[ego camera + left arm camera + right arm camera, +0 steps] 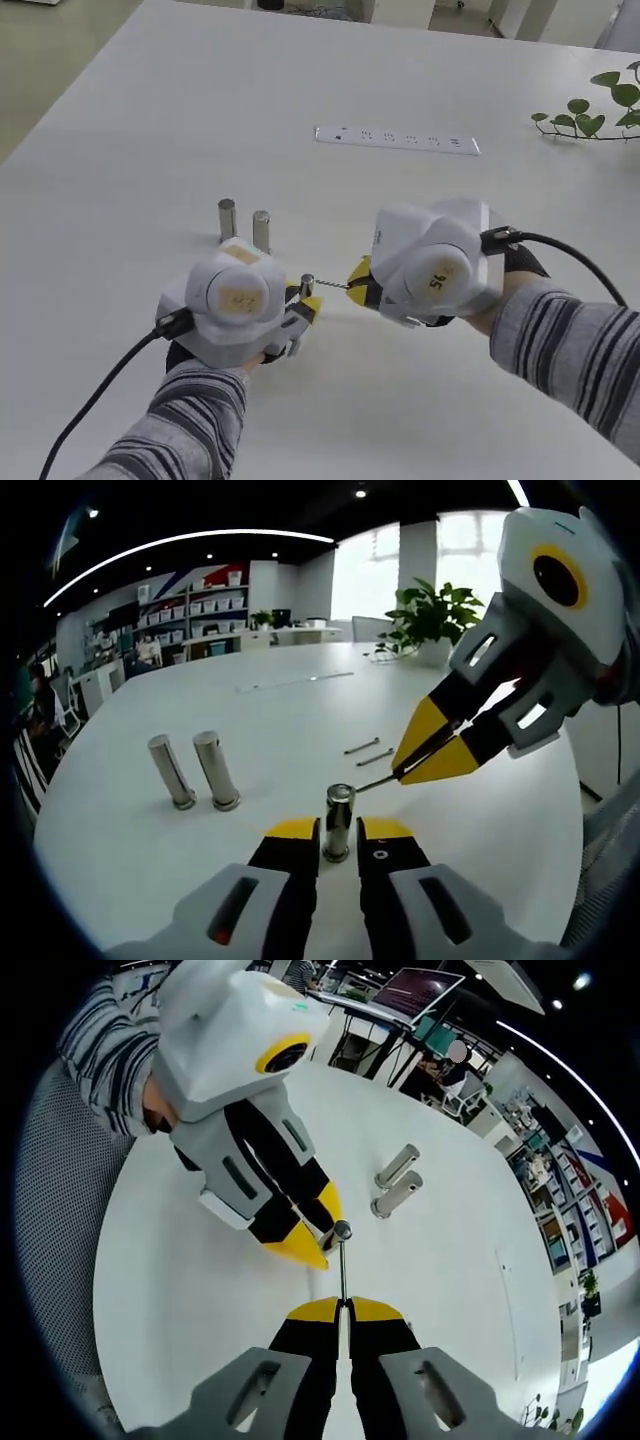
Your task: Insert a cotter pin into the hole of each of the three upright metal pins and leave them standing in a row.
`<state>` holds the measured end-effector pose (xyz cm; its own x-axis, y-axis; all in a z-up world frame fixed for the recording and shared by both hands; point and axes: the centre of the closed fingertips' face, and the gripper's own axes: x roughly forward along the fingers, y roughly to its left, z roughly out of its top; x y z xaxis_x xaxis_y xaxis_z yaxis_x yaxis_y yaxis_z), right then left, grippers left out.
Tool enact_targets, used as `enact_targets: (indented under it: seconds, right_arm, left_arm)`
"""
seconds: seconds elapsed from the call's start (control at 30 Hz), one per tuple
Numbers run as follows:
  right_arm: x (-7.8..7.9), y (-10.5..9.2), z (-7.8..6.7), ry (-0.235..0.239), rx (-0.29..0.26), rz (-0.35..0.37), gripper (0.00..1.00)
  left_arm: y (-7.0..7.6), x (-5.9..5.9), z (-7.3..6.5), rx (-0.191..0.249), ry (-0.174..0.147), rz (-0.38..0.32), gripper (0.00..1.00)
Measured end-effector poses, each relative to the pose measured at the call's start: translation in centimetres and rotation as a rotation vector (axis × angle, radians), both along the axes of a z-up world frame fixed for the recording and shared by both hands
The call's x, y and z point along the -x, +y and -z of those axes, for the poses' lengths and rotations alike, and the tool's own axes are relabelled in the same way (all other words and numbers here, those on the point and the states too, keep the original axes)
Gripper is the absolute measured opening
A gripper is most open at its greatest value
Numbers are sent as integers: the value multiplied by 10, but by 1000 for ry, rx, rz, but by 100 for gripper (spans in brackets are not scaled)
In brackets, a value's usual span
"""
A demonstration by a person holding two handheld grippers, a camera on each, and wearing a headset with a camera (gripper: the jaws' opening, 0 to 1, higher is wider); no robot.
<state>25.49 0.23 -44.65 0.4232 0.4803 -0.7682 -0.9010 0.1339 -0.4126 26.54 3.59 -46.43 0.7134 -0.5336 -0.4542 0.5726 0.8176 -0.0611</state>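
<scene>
Holds upright metal pin point(340, 815) in left gripper point(339, 832) jaws; brings cotter pin point(342, 1270), pinched in right gripper point(346, 1308) jaws, to that pin's top.

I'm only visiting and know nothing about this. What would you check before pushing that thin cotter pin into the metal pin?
1. Left tool clamps the metal pin upright: ok.
2. Right tool grips the cotter pin: ok.
3. Cotter pin tip close to the metal pin's top: ok.
4. Tip lined up with the hole: cannot tell, the hole is too small to see.
5. Other two metal pins standing: ok.
6. Spare cotter pins waiting on the table: ok, two lie there.
</scene>
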Motion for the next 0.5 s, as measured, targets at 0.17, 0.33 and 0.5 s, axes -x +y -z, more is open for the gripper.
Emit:
enact_targets:
  seconds: [0.17, 0.33, 0.5]
  right_arm:
    - [0, 3, 2, 2, 1, -6, 0]
    - [0, 5, 1, 2, 1, -10, 0]
    - [1, 10, -5, -3, -18, -19, 0]
  left_arm:
    - [0, -1, 2, -3, 8, -3, 6]
    - [1, -1, 1, -13, 0, 2, 6]
    - [-1, -1, 1, -31, -14, 20, 5]
